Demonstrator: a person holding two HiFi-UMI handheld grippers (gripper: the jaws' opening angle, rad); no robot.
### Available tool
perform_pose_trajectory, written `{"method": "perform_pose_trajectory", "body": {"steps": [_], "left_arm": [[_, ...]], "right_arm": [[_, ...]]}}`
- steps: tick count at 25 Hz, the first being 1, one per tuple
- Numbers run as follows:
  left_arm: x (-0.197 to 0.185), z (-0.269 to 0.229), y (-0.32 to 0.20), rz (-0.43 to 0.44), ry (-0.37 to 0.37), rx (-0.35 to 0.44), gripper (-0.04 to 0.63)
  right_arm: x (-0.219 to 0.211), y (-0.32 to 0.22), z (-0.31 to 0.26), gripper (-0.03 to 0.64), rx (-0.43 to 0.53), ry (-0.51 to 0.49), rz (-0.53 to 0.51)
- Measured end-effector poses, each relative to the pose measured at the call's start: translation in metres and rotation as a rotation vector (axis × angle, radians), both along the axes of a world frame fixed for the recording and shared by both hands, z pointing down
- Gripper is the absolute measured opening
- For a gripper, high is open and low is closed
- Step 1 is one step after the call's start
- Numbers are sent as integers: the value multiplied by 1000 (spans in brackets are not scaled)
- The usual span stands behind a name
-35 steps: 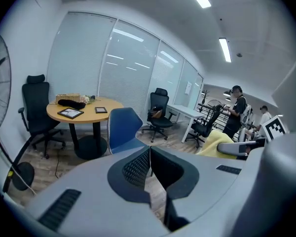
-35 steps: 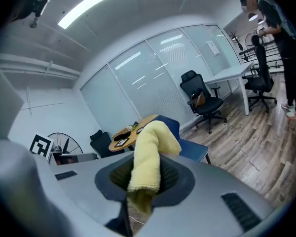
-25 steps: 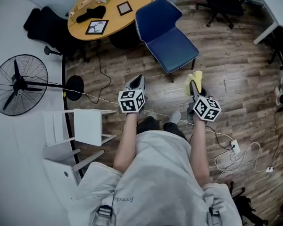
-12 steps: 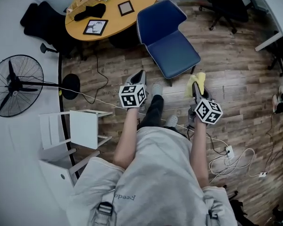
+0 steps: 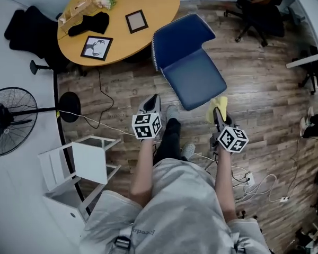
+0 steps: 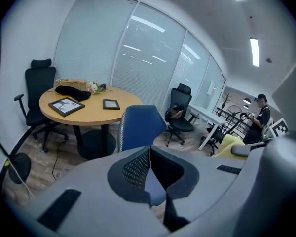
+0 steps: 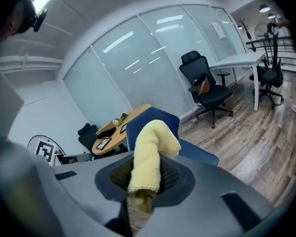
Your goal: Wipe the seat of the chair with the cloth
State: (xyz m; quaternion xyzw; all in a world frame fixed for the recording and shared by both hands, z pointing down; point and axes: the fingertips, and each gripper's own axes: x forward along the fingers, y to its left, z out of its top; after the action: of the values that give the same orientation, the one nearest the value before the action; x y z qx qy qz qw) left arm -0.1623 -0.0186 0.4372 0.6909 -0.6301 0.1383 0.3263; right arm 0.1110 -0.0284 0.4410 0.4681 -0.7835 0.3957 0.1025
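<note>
Both grippers nearer blue chair [image 5: 195, 78] than a second ago; person's feet also closer to it. Left gripper [image 5: 154, 102]: fingers pressed together, nothing between them, off seat's front left corner. Right gripper [image 5: 217, 114]: fingers clamped on yellow cloth [image 5: 221, 102], folded top of cloth standing above them. Cloth held in air just beside seat's front edge, seat itself bare. Round wooden worktop [image 5: 153, 4] beyond chair back, carrying two picture frames [image 5: 98, 47] and dark bundle [image 5: 90, 23].
</note>
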Motion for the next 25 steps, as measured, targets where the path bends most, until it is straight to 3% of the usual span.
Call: {"method": "perform_pose_trajectory", "body": {"steps": [4, 10, 16, 17, 25], "left_arm": [[-38, 34, -34, -4, -34, -44, 28], [-70, 88, -72, 1, -30, -103, 28], [-77, 131, -133, 26, 58, -76, 51], [-81, 136, -143, 26, 59, -69, 102], [-91, 189, -198, 68, 12, -100, 210]], "right_arm": [[-58, -32, 47, 75, -107, -59, -76], [-105, -68, 123, 75, -192, -32, -217], [-90, -130, 184, 76, -193, 84, -214], [-85, -140, 196, 75, -191, 104, -202], [-40, -230, 261, 77, -138, 230, -79]]}}
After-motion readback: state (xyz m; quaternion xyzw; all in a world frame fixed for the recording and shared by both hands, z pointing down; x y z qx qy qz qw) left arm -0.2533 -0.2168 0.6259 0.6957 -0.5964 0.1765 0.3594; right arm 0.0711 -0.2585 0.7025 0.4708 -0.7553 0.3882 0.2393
